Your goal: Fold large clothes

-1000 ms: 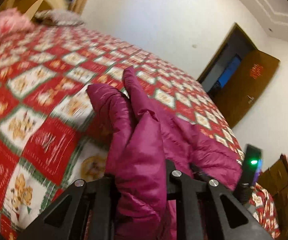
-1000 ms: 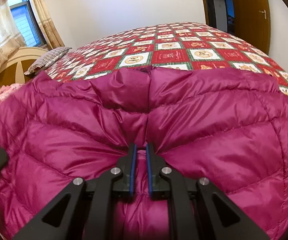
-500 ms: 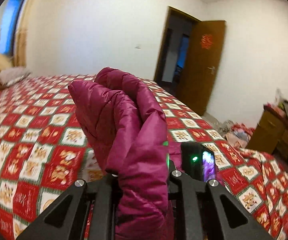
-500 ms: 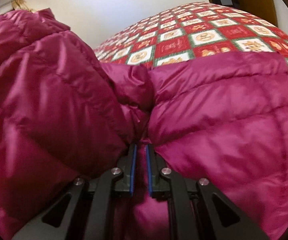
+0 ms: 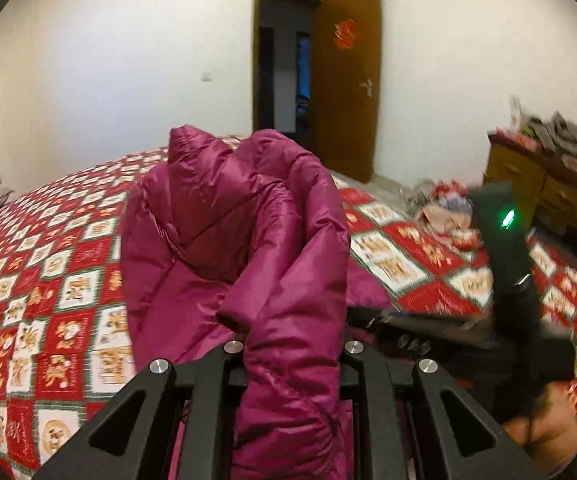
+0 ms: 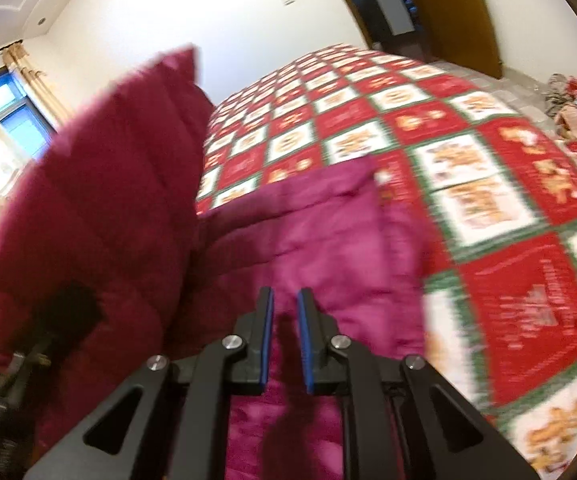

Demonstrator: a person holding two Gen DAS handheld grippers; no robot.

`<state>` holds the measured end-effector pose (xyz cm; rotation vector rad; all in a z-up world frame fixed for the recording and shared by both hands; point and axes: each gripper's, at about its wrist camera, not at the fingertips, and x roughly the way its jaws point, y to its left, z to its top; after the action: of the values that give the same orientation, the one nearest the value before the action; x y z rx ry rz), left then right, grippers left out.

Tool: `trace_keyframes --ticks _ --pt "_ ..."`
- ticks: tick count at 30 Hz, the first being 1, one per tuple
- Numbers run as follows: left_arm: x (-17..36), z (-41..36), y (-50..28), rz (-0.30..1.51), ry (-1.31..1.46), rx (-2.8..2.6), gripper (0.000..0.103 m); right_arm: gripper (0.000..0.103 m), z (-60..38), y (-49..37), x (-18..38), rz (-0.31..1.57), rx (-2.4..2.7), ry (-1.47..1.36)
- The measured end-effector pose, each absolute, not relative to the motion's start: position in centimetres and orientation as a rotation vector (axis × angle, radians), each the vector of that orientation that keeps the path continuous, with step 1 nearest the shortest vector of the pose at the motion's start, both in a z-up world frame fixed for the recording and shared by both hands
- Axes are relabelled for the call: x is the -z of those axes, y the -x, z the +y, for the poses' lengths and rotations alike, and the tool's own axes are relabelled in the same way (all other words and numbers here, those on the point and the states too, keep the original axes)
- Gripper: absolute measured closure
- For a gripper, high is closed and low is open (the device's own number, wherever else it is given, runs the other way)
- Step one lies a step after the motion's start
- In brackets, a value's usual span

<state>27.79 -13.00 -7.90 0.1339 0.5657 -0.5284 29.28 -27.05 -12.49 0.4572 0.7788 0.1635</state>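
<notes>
A magenta quilted down jacket (image 5: 224, 240) lies on a bed with a red, white and green patchwork quilt (image 5: 48, 280). My left gripper (image 5: 290, 344) is shut on a thick fold of the jacket and holds it raised above the bed; the fabric hides the fingertips. In the right wrist view the raised part of the jacket (image 6: 100, 208) stands at the left and a flatter part lies ahead. My right gripper (image 6: 285, 300) is shut on the jacket fabric low in that view. The right gripper's body with a green light (image 5: 506, 248) shows at the right of the left wrist view.
An open brown door (image 5: 344, 80) is at the far wall. A wooden dresser (image 5: 544, 184) with clutter stands at the right, with a pile of clothes (image 5: 444, 208) on the floor beside it. A window with curtains (image 6: 4, 108) is at the left.
The left gripper has lifted its fold of jacket up off the bed and swung toward the door side. The raised jacket now stands left of the right gripper, with more quilt uncovered ahead.
</notes>
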Motion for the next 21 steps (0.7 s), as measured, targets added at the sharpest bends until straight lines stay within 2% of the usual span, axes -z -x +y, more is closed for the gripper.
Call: trace_keyframes --ticks 16,19,21 --pt "15.0 -19.2 -28.5 0.716 -0.261 0.593 0.086 0.085 -32.6 -27.0 12.6 0.779 -0.117 -0.451" --pt "15.4 -19.5 -28.2 0.711 -0.281 0.595 0.086 0.078 -33.3 -27.2 11.8 0.746 -0.148 -0.494" --pt "15.6 -19.6 -28.1 0.700 -0.302 0.593 0.086 0.064 -33.4 -27.9 11.4 0.737 -0.178 -0.520"
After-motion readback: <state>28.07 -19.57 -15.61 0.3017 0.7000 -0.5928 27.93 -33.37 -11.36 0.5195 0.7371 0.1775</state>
